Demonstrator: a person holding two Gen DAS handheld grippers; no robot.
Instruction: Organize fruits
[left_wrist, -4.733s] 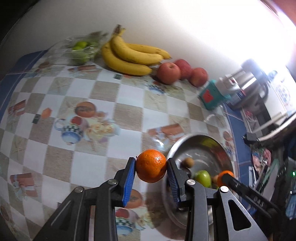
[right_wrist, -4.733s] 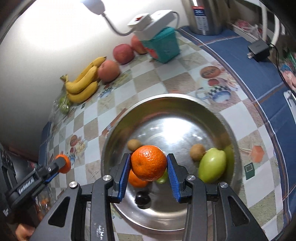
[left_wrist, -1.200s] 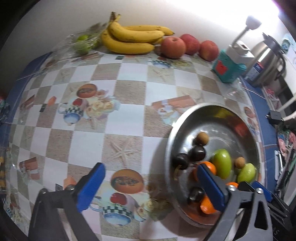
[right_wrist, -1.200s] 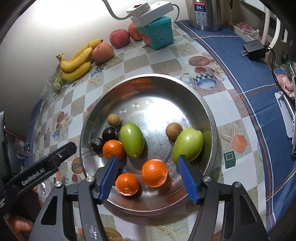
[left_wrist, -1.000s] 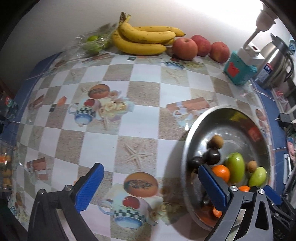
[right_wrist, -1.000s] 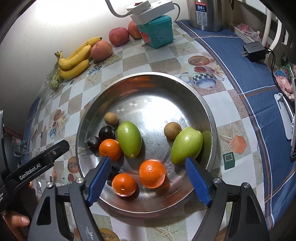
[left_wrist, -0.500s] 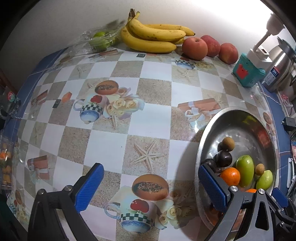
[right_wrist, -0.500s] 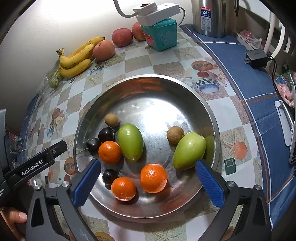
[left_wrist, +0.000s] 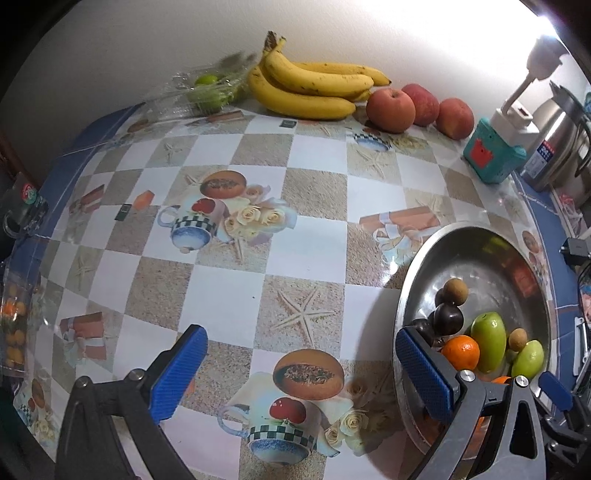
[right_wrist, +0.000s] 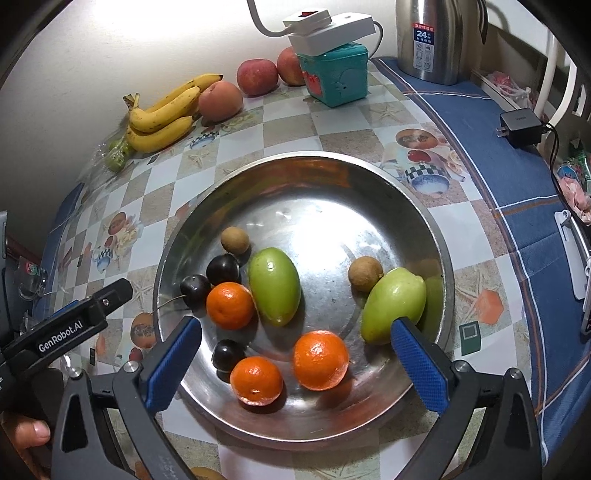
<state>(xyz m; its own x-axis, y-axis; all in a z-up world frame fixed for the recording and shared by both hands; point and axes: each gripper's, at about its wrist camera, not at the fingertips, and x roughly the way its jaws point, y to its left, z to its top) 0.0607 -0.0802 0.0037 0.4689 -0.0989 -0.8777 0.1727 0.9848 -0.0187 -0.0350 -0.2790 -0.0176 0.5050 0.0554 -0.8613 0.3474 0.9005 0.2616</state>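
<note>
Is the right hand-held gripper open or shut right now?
Open. The right hand-held gripper has just been opening; its blue pads stand wide apart over the steel bowl, gripping nothing, with the oranges lying loose below.

In my right view the metal bowl (right_wrist: 436, 236) fills mid-frame, three tangerines (right_wrist: 320, 360) inside; bananas (right_wrist: 162, 114) lie upper left on the desk (right_wrist: 295, 122).

I see a table (right_wrist: 280, 122) with a checkered cloth. On it sit a metal bowl (right_wrist: 424, 221), near me, and far off bananas (right_wrist: 162, 110), apples (right_wrist: 257, 76) and a teal box (right_wrist: 338, 79)
</note>
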